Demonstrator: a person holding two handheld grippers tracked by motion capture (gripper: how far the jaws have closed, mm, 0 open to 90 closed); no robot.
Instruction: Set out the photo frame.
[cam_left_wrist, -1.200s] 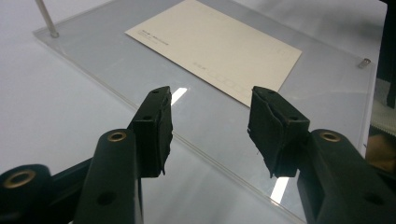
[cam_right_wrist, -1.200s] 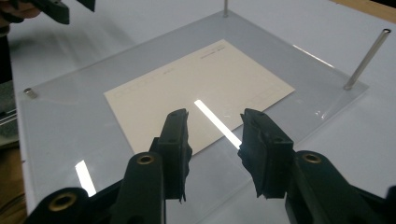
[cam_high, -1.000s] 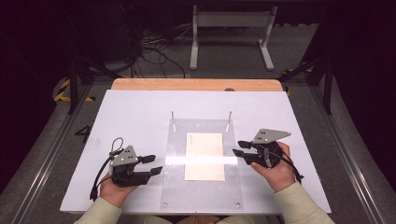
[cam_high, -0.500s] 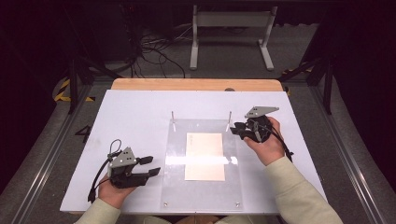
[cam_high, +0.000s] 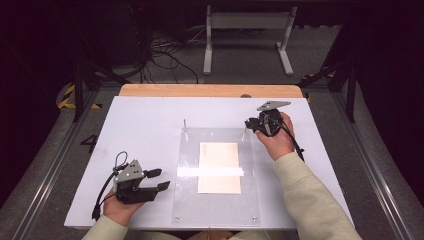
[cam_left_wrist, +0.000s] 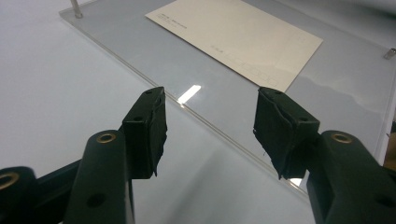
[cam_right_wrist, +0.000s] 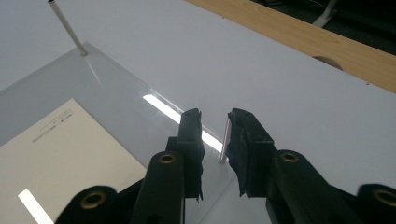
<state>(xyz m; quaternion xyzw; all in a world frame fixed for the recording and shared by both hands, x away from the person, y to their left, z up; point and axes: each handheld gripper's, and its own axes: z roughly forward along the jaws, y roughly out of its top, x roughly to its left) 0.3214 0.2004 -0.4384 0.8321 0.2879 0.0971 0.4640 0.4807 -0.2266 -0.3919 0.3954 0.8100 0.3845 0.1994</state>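
A clear plate (cam_high: 215, 175) lies flat on the white worktop (cam_high: 145, 130), and it serves here as the landmark. A cream card (cam_high: 219, 167) sits in the middle of the plate, under or on the clear sheet; which of the two cannot be told. Two thin metal pins stand upright at the plate's far corners: the left pin (cam_high: 185, 123) and the right pin (cam_high: 244, 131).

The right tongs (cam_high: 248, 124) are at the plate's far right corner, held by the right hand (cam_high: 276, 141). In the right gripper view the right pin (cam_right_wrist: 224, 140) stands in the gap between the two black pads, close to the right pad. The jaws have just been closing and are now narrow, but a slit of daylight shows beside the pin, so the pads do not press on it. The left pin (cam_right_wrist: 67, 29) shows at the far corner of the plate, with the card (cam_right_wrist: 65, 154) below it.

The left tongs (cam_high: 161, 179) rest off the plate's left edge, near its front, in the left hand (cam_high: 120, 210). Their jaws stand about half open with nothing between them; in the left gripper view they point across the plate's edge (cam_left_wrist: 210, 126) toward the card (cam_left_wrist: 238, 39).
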